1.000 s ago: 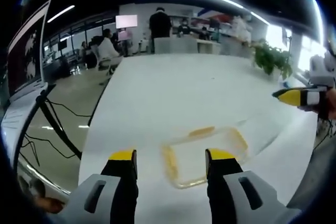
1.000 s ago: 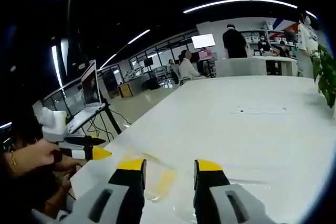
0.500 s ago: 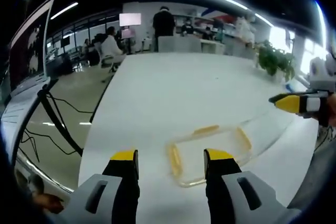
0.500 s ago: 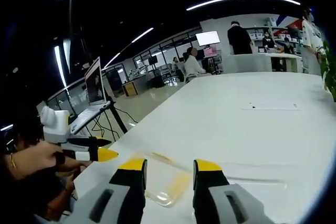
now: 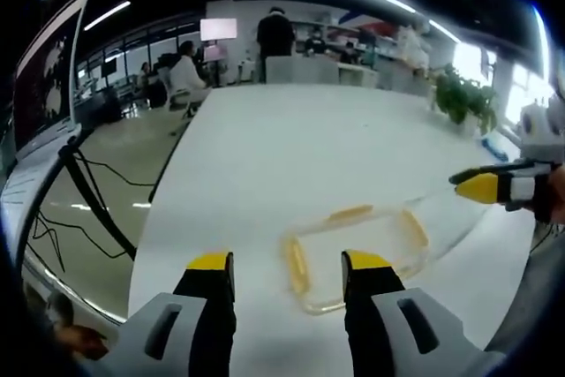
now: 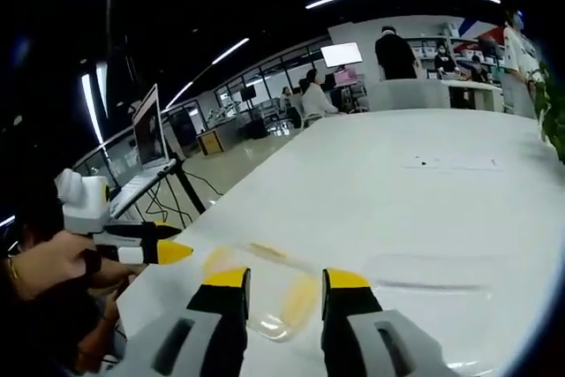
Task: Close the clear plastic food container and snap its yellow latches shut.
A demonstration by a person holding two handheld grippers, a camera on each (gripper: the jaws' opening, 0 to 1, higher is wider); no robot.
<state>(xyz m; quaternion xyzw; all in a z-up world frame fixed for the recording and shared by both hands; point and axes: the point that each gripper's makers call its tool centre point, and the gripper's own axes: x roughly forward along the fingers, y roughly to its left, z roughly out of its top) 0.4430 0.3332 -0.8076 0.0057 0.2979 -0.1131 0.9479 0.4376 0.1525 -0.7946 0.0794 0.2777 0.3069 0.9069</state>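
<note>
A clear plastic food container (image 5: pixel 355 243) with yellow latches (image 5: pixel 297 267) lies on the white table (image 5: pixel 291 147), just beyond my left gripper (image 5: pixel 288 262). That gripper is open with nothing between its jaws. The clear lid (image 5: pixel 452 207) lies open to the container's right. My right gripper (image 5: pixel 493 188) comes in from the right, above the lid. In the right gripper view the container (image 6: pixel 281 302) sits under and between the jaws of the open right gripper (image 6: pixel 285 278). The lid (image 6: pixel 424 287) lies flat to its right. The left gripper (image 6: pixel 148 252) hovers at the container's left, held by a hand (image 6: pixel 44 269).
A laptop on a stand (image 5: pixel 44 103) stands left of the table, with cables (image 5: pixel 97 187) on the floor. A potted plant (image 5: pixel 459 99) sits at the table's far right. A paper sheet (image 6: pixel 455 163) lies mid-table. People (image 5: pixel 275 37) stand and sit at the far end.
Both views have shifted slightly. In the left gripper view the right gripper now sits lower, nearer the lid. The container has not moved, and both pairs of jaws stay apart.
</note>
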